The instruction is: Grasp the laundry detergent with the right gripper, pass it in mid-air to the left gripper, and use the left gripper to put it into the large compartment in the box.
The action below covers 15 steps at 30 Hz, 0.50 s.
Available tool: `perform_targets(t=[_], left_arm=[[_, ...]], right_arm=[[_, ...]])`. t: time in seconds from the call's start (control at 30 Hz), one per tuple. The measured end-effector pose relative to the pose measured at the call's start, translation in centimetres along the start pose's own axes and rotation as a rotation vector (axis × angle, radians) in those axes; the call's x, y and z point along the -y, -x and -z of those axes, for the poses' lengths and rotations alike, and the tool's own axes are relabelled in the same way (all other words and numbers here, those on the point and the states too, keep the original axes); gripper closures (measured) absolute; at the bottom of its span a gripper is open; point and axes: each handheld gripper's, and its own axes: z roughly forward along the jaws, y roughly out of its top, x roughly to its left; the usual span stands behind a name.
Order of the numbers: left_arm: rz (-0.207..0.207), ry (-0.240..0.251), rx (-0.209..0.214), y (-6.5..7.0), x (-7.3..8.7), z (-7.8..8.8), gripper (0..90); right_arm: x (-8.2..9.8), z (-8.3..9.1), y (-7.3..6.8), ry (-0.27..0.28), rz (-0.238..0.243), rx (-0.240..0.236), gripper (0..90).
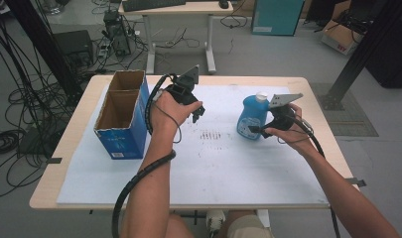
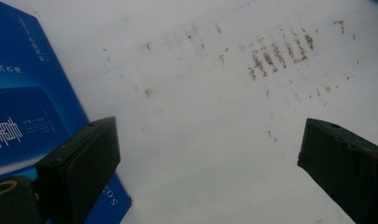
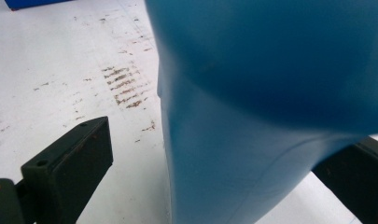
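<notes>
A blue plastic bottle [image 1: 251, 118] with a white cap stands upright on the white mat [image 1: 238, 168], right of centre. My right gripper [image 1: 253, 130] is at its lower body. In the right gripper view the bottle [image 3: 252, 93] sits between the jaws of the right gripper [image 3: 219, 154], which is open: the left jaw stands clear of it and the right jaw is partly hidden behind it. My left gripper [image 1: 197, 113] hovers over the mat's middle, open, with nothing between the jaws of the left gripper [image 2: 210, 140].
An open blue cardboard box [image 1: 120, 141] stands at the mat's left side, close beside my left gripper's jaw as the blue box [image 2: 23, 107]. Brown scuff marks [image 1: 210, 135] stain the mat between the grippers. Behind the table are a desk and cables.
</notes>
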Motion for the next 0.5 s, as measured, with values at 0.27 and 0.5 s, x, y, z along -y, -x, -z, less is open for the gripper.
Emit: perform_targets(t=[0.27, 0.5], left_arm=[[-0.002, 0.0, 0.001, 0.01, -0.02, 0.12, 5.7], [0.0, 0.004, -0.003, -0.17, 0.08, 0.21, 5.8]], right_arm=[[-0.38, 0.16, -0.01, -0.001, -0.003, 0.002, 1.7], [-0.4, 0.0, -0.11, -0.004, -0.006, 0.003, 1.6]])
